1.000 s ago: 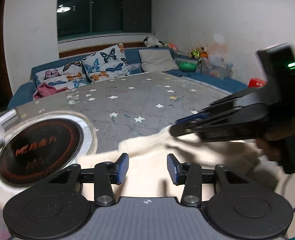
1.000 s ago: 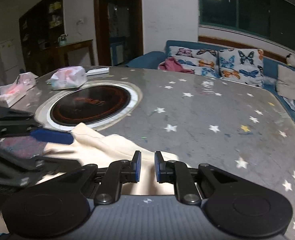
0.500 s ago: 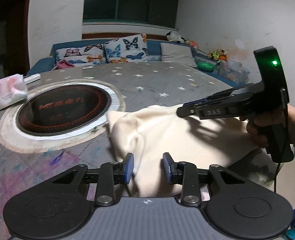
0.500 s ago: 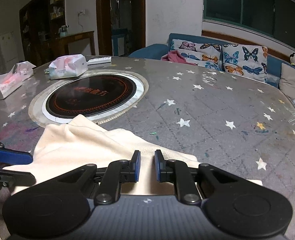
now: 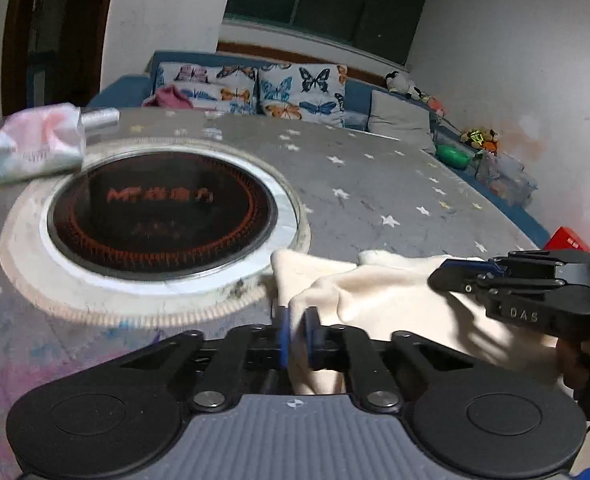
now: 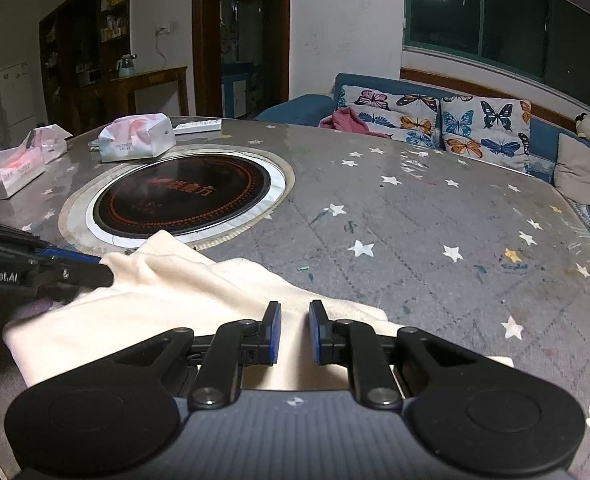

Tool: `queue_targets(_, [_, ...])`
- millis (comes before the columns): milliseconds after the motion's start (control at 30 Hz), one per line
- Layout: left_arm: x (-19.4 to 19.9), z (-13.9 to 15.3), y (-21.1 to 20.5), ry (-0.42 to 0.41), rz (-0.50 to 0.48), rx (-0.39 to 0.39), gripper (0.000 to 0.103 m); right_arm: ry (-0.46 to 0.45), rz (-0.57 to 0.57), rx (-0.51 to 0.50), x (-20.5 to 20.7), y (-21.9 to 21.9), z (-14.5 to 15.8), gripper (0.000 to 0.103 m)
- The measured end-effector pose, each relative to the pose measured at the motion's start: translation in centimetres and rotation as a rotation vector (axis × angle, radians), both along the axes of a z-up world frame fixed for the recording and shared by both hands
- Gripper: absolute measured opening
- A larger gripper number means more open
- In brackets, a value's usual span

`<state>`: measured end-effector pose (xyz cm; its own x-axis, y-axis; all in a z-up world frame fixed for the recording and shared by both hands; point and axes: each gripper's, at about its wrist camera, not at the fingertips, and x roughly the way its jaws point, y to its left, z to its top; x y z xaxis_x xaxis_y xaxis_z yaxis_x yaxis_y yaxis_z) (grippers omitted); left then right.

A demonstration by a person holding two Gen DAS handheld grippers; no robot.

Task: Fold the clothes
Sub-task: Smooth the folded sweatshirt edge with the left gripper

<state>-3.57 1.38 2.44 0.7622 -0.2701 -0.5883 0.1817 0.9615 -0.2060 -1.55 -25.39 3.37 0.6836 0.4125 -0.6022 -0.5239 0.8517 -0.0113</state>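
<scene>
Tissue pack (image 6: 137, 142) holds tissues.

"DAS" in pale letters on side of right gripper (image 5: 451, 278), "nRobot.AI" partly cut off on side of left gripper (image 6: 99, 274), orange characters on black round cooktop (image 6: 187, 200) too blurred to read, tissue pack (image 6: 137, 142) print illegible

A cream garment (image 6: 167, 300) lies rumpled on the near part of the grey, star-patterned tabletop (image 6: 415, 232), its far corner just touching the rim of the round black hob (image 6: 183, 200). The right tool (image 6: 295, 330) sits low over the cloth, its blue pads a narrow gap apart. The left tool (image 6: 75, 266) pinches the garment's left edge. Tissue packs (image 6: 135, 142) sit beyond the hob.
</scene>
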Motion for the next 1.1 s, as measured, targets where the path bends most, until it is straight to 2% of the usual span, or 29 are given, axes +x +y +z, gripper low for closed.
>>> queue_targets(133, [0.3, 0.6, -0.1, -0.027, 0.012, 0.056, 0.005, -0.019, 0.009, -0.022, -0.2, 0.1, -0.4, 0.013])
queue_targets(233, [0.8, -0.4, 0.3, 0.007, 0.033, 0.046, 0.006, -0.023, 0.010, -0.023, -0.2, 0.2, -0.6, 0.014])
queue_targets(267, [0.9, -0.5, 0.4, 0.015, 0.040, 0.042, 0.009, -0.024, 0.010, -0.022, -0.2, 0.2, -0.6, 0.014])
queue_targets(367, [0.9, 0.5, 0.4, -0.002, 0.054, 0.027, 0.010, -0.024, 0.012, -0.020, -0.2, 0.1, -0.5, 0.014])
queue_targets(533, [1.4, 2.0, -1.2, -0.039, -0.013, 0.012, 0.008, -0.024, 0.014, 0.018, -0.3, -0.1, 0.4, 0.014])
queue_targets(667, [2.6, 1.4, -3.1, -0.022, -0.079, 0.028, 0.008, -0.023, 0.038, 0.041, -0.2, 0.5, 1.1, 0.014])
queue_targets(933, [5.2, -0.4, -4.2, 0.029, -0.077, 0.053, 0.008, -0.011, 0.082, 0.024, 0.9, 2.5, 0.7, 0.014])
queue_targets(1100, [5.4, -0.7, -4.1, 0.023, -0.080, 0.053, 0.009, 0.006, 0.083, -0.012, 1.6, 3.6, -0.1, 0.014])
